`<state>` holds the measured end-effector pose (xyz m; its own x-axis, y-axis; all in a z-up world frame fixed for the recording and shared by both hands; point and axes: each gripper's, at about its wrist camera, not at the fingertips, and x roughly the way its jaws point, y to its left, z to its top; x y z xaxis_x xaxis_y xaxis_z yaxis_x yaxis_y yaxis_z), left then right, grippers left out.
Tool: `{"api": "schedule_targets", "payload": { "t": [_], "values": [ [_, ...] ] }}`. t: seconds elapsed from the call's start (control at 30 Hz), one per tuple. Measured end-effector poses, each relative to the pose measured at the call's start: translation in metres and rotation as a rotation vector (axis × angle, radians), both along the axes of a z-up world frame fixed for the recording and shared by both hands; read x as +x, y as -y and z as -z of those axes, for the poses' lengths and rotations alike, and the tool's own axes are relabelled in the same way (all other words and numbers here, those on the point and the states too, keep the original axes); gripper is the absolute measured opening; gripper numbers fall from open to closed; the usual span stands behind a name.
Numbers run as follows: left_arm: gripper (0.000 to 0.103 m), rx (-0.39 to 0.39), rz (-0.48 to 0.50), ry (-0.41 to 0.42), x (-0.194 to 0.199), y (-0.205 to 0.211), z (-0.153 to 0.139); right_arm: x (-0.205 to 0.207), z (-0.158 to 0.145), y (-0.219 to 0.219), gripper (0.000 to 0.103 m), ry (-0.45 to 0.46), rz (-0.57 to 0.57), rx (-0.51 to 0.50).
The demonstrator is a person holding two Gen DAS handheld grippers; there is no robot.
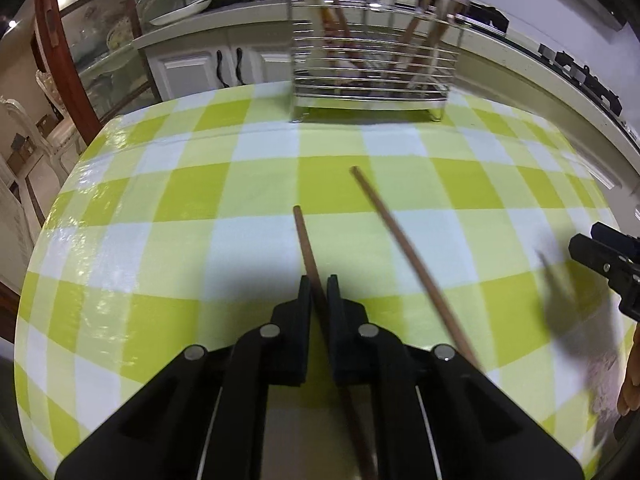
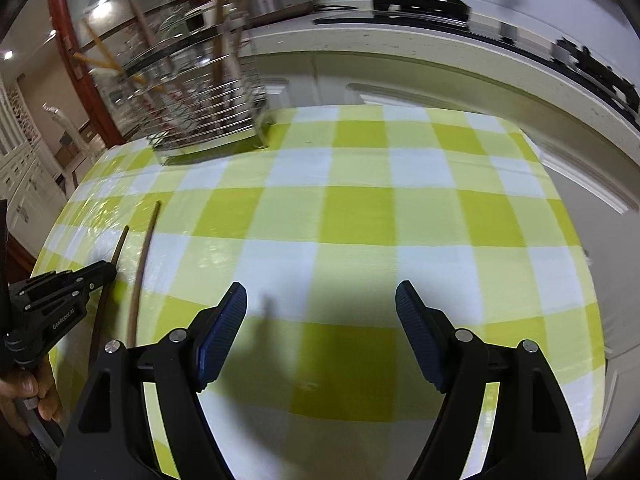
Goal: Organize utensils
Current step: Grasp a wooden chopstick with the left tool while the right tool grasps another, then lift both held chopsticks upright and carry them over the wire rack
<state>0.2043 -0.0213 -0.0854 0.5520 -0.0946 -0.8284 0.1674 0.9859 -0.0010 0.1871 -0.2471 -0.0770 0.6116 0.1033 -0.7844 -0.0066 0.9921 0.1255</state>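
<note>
Left hand-held gripper point(image 1: 319, 290) pinches chopstick point(image 1: 305, 240); tablecloth point(image 2: 360, 216) ahead.

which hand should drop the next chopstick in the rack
Left. The left gripper is already shut on a chopstick, pointing toward the rack. The right gripper is open, holding nothing.

2 chopsticks point(image 1: 404, 258) out, 1 wire rack point(image 1: 370, 76), 2 grippers point(image 1: 319, 292).
</note>
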Motion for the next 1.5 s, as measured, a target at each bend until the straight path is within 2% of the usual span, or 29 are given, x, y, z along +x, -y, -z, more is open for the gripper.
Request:
{"api": "schedule_targets", "payload": {
  "t": [0.3, 0.57, 0.7, 0.87, 0.97, 1.03, 1.13, 1.23, 1.33, 1.5],
  "values": [
    [0.007, -0.038, -0.022, 0.012, 0.002, -0.042, 0.001, 0.019, 0.002, -0.072, 0.073, -0.022, -0.134, -0.02],
    [0.007, -0.061, -0.041, 0.021, 0.003, -0.068, 0.002, 0.045, 0.007, -0.122, 0.071, -0.049, -0.199, -0.056],
    [0.007, -0.075, -0.054, 0.023, 0.004, -0.08, 0.002, 0.056, 0.015, -0.136, 0.06, -0.08, -0.191, -0.08],
    [0.008, -0.087, -0.076, 0.026, 0.006, -0.087, 0.003, 0.06, 0.016, -0.146, 0.051, -0.074, -0.189, -0.125],
    [0.008, -0.106, -0.103, 0.023, 0.008, -0.093, 0.003, 0.061, 0.016, -0.151, 0.036, -0.069, -0.207, -0.129],
    [0.008, -0.087, -0.099, 0.023, 0.008, -0.09, 0.003, 0.06, 0.015, -0.153, 0.023, -0.06, -0.214, -0.128],
    [0.008, -0.073, -0.106, 0.021, 0.009, -0.087, 0.002, 0.059, 0.015, -0.15, 0.013, -0.049, -0.205, -0.119],
    [0.008, -0.059, -0.108, 0.02, 0.01, -0.085, 0.002, 0.059, 0.014, -0.145, 0.01, -0.053, -0.203, -0.09],
    [0.007, -0.091, -0.11, 0.016, 0.009, -0.087, 0.0, 0.055, 0.009, -0.137, 0.009, -0.036, -0.2, -0.081],
    [0.007, -0.122, -0.099, 0.068, 0.001, -0.085, -0.017, 0.047, -0.007, -0.12, 0.009, -0.003, -0.181, -0.049]
  ]
}}
